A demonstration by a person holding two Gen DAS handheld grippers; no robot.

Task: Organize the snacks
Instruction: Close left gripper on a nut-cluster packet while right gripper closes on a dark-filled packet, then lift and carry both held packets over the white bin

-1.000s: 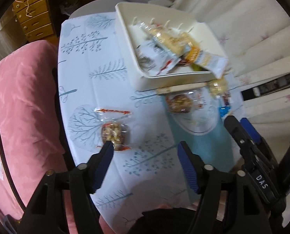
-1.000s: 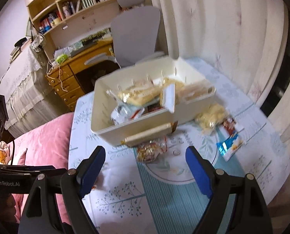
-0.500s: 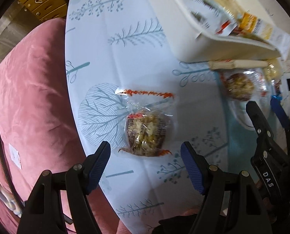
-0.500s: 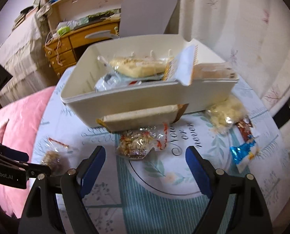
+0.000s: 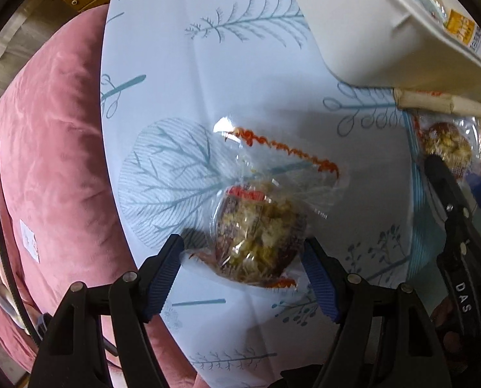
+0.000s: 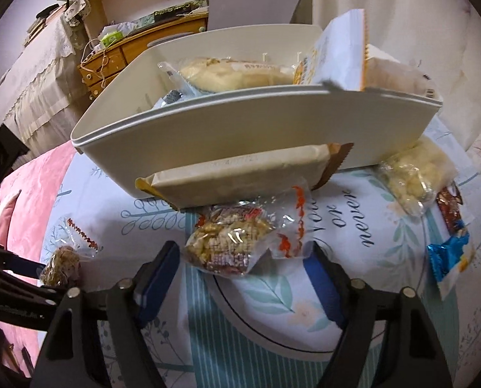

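Note:
A clear packet of nut clusters [image 5: 259,236] with red crimped ends lies on the tree-print tablecloth [image 5: 240,74]. My left gripper [image 5: 242,255] points straight down over it, open, one blue pad on each side of the packet, a small gap at the left pad. A second, similar packet [image 6: 230,245] lies in front of the white bin [image 6: 240,129]. My right gripper [image 6: 242,255] straddles its near end; the jaws are closing and the pads do not press on it. The first packet [image 6: 62,258] also shows at the left of the right wrist view.
The bin holds several snack packets. A flat beige packet [image 6: 240,174] leans on its front wall. A pale puffed snack bag [image 6: 414,174], a red-brown packet [image 6: 450,207] and a blue packet [image 6: 450,255] lie to the right. A pink cushion [image 5: 46,161] borders the table's left edge.
Both grippers have come down close to the table, each over its own nut packet, which now sits between the fingers. The right jaws have narrowed.

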